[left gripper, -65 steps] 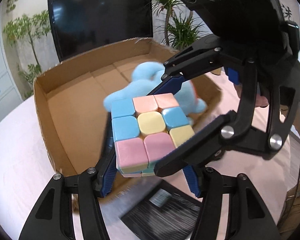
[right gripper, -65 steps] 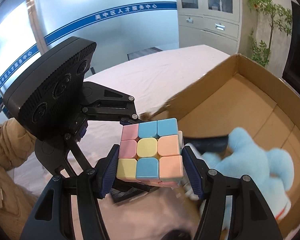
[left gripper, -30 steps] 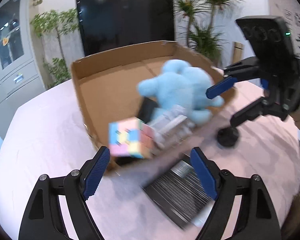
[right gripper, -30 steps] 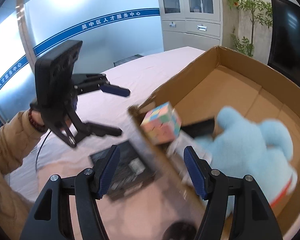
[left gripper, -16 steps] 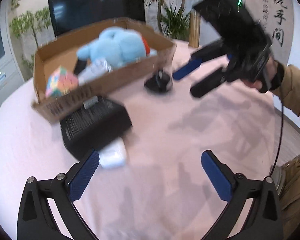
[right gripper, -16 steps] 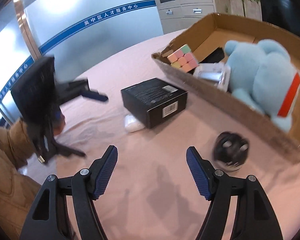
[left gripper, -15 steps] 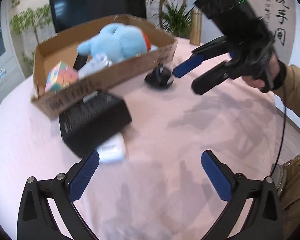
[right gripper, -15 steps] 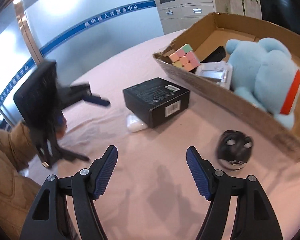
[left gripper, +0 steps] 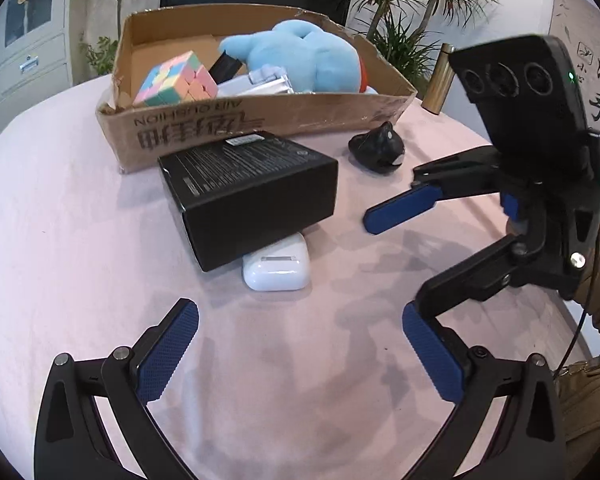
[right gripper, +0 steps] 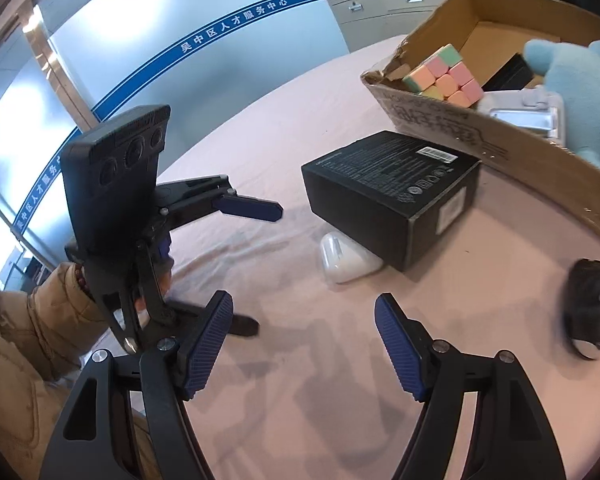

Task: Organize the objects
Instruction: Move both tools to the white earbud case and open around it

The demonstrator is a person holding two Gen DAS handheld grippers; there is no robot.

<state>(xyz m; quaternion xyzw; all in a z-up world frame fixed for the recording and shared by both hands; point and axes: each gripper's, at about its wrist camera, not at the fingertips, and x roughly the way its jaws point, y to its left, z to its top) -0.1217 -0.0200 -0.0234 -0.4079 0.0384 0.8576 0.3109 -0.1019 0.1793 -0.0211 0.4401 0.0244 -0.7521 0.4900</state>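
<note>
Left gripper (left gripper: 300,344) spread wide, empty; right gripper (right gripper: 304,344) opening, empty. Risk: black box (left gripper: 248,188) overhangs the white case (left gripper: 276,268) (tilted), so grabbing either may topple it.

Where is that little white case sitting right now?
The white case lies on the pink tablecloth, tucked against the near bottom edge of the black box, in front of the cardboard box.

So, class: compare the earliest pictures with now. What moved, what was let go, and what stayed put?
The pastel cube, gripped by both claws earlier, was released into the cardboard box. Left claw and right claw backed away, empty; the right one is opening. The blue plush stays in the box.
</note>
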